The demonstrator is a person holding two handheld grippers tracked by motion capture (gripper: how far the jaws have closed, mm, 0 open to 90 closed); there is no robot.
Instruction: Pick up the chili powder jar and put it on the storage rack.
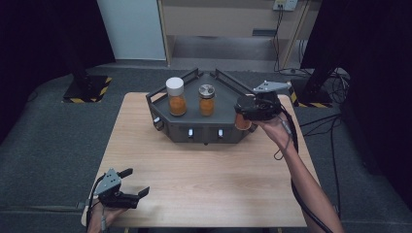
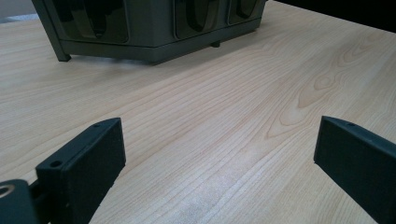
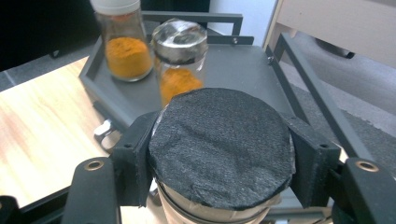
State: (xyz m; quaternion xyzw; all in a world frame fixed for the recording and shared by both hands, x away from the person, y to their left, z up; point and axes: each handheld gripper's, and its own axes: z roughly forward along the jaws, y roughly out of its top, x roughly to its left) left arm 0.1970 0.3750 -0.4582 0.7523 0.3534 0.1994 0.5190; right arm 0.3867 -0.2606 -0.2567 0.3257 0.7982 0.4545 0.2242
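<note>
We see the right tongs (image 1: 244,114) clamped on a black-topped jar (image 3: 219,147) of orange powder, its jaws pressing both sides of the jar just under the dark, felt-like cap. The jar is held at the right front corner of the dark grey rack (image 1: 192,128), which sits at the far side of the wooden desk (image 1: 204,179). On the rack's top stand a white-capped jar (image 1: 176,97) and, just beside it, a metal-capped jar (image 1: 206,100), both holding orange powder. Our left tongs (image 1: 134,182) rest near the desk's near left corner, jaws spread wide with nothing between them, well apart from the rack
</note>
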